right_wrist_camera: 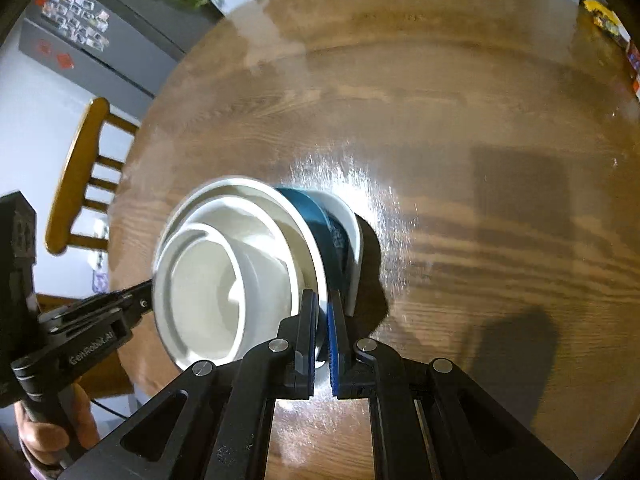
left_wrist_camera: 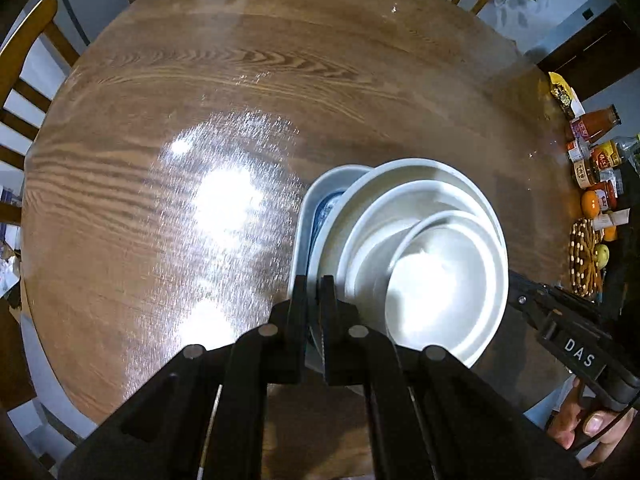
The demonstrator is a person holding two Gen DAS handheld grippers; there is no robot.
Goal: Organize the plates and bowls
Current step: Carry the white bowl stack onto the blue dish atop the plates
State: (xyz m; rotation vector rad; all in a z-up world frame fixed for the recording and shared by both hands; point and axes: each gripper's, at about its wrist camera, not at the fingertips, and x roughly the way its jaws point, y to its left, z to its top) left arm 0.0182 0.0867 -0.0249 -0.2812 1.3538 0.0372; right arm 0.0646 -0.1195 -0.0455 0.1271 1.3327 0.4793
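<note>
A stack of dishes is held above the round wooden table (left_wrist_camera: 200, 100). Three white bowls (left_wrist_camera: 432, 264) nest inside one another on a blue patterned plate (left_wrist_camera: 326, 208), which lies in a white rectangular dish (left_wrist_camera: 316, 196). My left gripper (left_wrist_camera: 314, 292) is shut on the stack's near rim. My right gripper (right_wrist_camera: 325, 308) is shut on the opposite rim, and it shows at the right of the left wrist view (left_wrist_camera: 560, 320). The right wrist view shows the bowls (right_wrist_camera: 224, 276), the blue plate (right_wrist_camera: 316, 220), the white dish (right_wrist_camera: 352, 232) and the left gripper (right_wrist_camera: 100, 320).
Jars, sauce bottles, fruit and a beaded trivet (left_wrist_camera: 588, 260) crowd the table's right edge (left_wrist_camera: 592, 168). Wooden chairs (right_wrist_camera: 84, 176) stand around the table. A dark fridge with magnets (right_wrist_camera: 80, 24) stands behind.
</note>
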